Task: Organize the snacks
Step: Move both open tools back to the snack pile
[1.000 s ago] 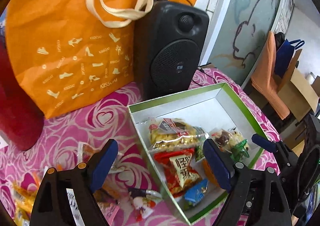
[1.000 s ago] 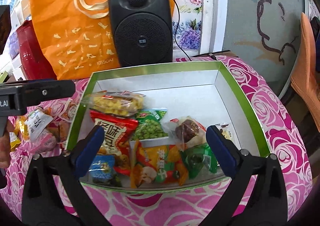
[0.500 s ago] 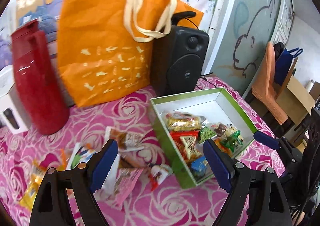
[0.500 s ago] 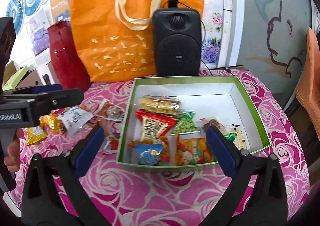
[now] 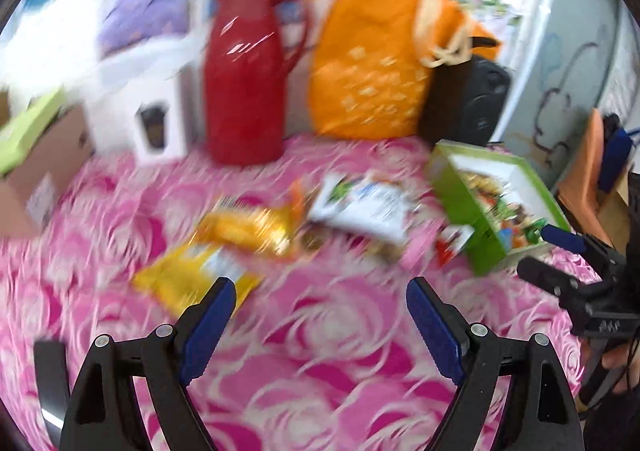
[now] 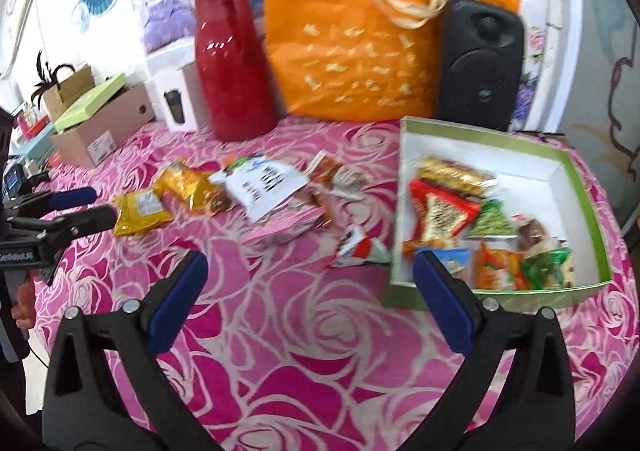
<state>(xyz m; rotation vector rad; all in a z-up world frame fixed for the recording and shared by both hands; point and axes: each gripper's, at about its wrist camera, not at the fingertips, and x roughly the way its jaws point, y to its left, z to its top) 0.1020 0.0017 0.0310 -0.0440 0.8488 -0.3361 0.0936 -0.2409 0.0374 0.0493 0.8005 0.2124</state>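
A green box (image 6: pixel 576 187) (image 5: pixel 456 187) with a white inside holds several snack packets on the pink rose tablecloth. Loose snacks lie left of it: a yellow packet (image 6: pixel 140 213) (image 5: pixel 192 275), a gold packet (image 6: pixel 188 187) (image 5: pixel 244 229), a white packet (image 6: pixel 266 183) (image 5: pixel 360 207) and a small red-white one (image 6: pixel 360 247). My left gripper (image 5: pixel 320 311) is open and empty, hovering near the yellow packet. My right gripper (image 6: pixel 308 287) is open and empty, in front of the box's left corner. The left wrist view is blurred.
A red jug (image 6: pixel 232 67), an orange tote bag (image 6: pixel 360 31) and a black speaker (image 6: pixel 480 59) stand along the back. White and cardboard boxes (image 6: pixel 100 127) sit at the back left. Bare cloth (image 6: pixel 320 351) lies in front.
Both grippers have drawn back and swung left, away from the box. The loose snacks on the cloth now fill the middle of both views. Both stay open.
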